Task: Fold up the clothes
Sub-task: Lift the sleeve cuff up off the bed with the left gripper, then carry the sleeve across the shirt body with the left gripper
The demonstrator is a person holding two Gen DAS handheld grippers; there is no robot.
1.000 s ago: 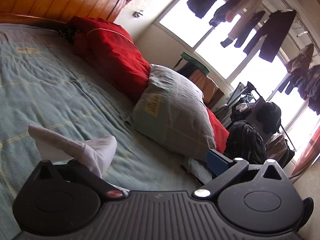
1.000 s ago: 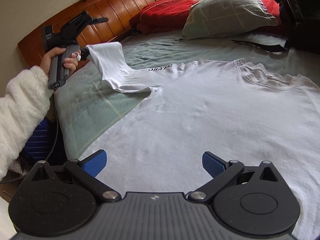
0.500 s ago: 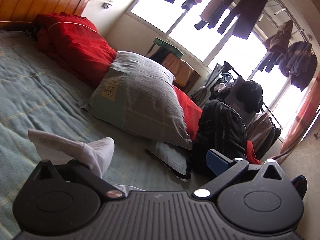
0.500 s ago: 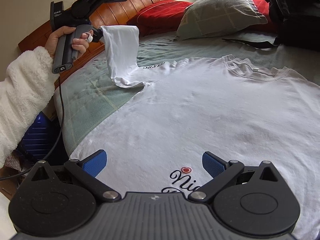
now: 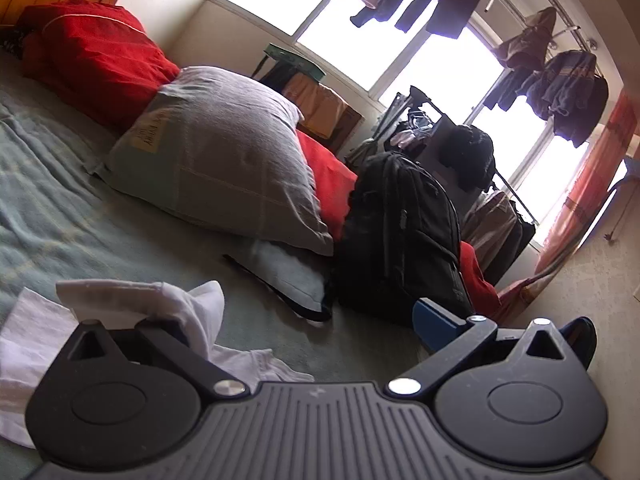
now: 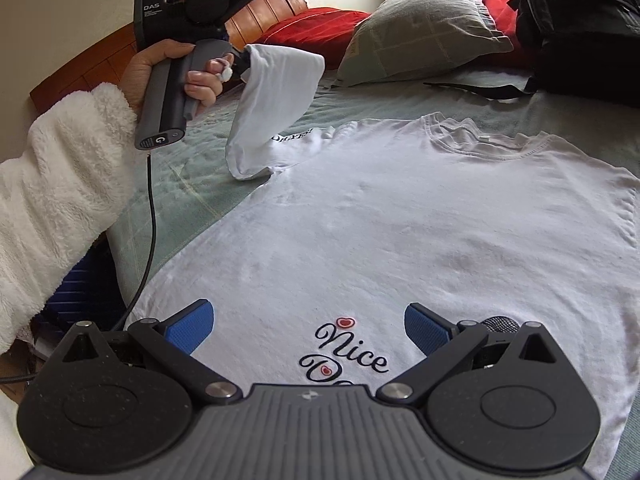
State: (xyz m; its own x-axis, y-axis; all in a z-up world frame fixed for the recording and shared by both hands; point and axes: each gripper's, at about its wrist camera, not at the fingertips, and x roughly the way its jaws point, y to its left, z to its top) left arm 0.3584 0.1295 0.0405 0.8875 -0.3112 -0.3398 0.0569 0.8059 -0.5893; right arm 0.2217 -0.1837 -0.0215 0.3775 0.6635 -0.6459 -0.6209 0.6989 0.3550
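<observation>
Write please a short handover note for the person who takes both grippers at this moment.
Left gripper: jaws apart, raised above the bed. The sleeve of the white T-shirt hangs over one finger and does not look pinched.
Right gripper: jaws open, empty, low over the shirt's printed front.
The shirt lies flat, front up, on the green blanket.
Done: one sleeve lifted.
Left: lay that sleeve across the chest, then do all the folds.
</observation>
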